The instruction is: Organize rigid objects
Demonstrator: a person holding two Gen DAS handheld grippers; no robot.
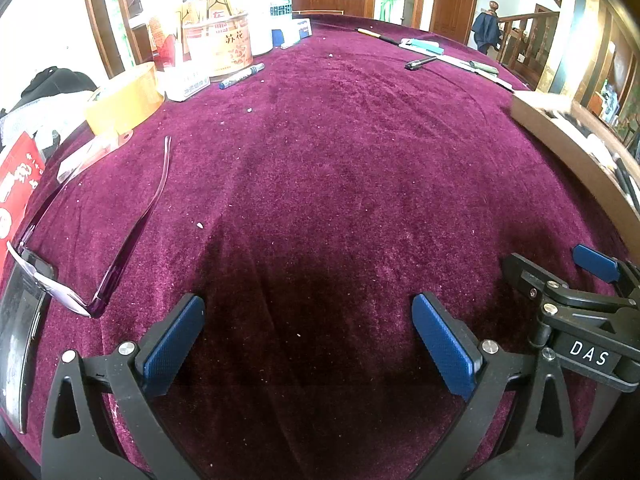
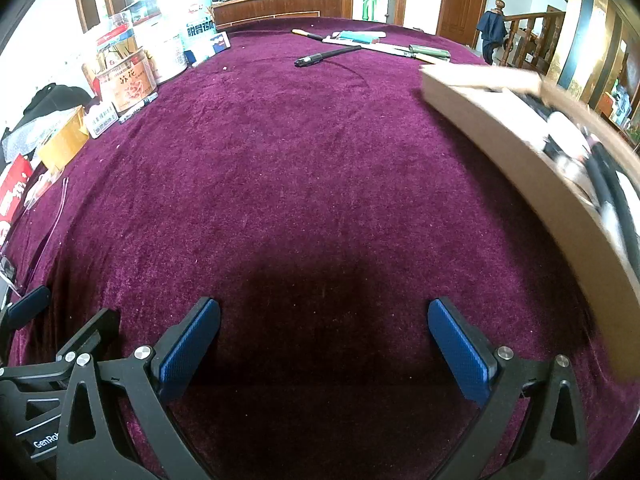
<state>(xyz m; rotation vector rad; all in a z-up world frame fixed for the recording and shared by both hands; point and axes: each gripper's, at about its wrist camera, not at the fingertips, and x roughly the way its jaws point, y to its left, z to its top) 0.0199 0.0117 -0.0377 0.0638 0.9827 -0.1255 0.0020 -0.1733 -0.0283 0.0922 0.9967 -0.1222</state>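
Both grippers, the left gripper (image 1: 308,344) and the right gripper (image 2: 324,348), hang side by side over bare purple counter (image 1: 320,168), jaws spread wide with nothing between them. A black pen (image 2: 326,56) lies far ahead, long axis running left to right, beside a row of knives and a teal case (image 2: 354,36). Glasses (image 1: 96,240) rest at left, arms pointing away. A cardboard box (image 2: 520,152) sits at right; tins (image 1: 218,46) crowd the far left.

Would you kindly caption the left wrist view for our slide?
Open left gripper above purple tablecloth; glasses lie left, pens far.
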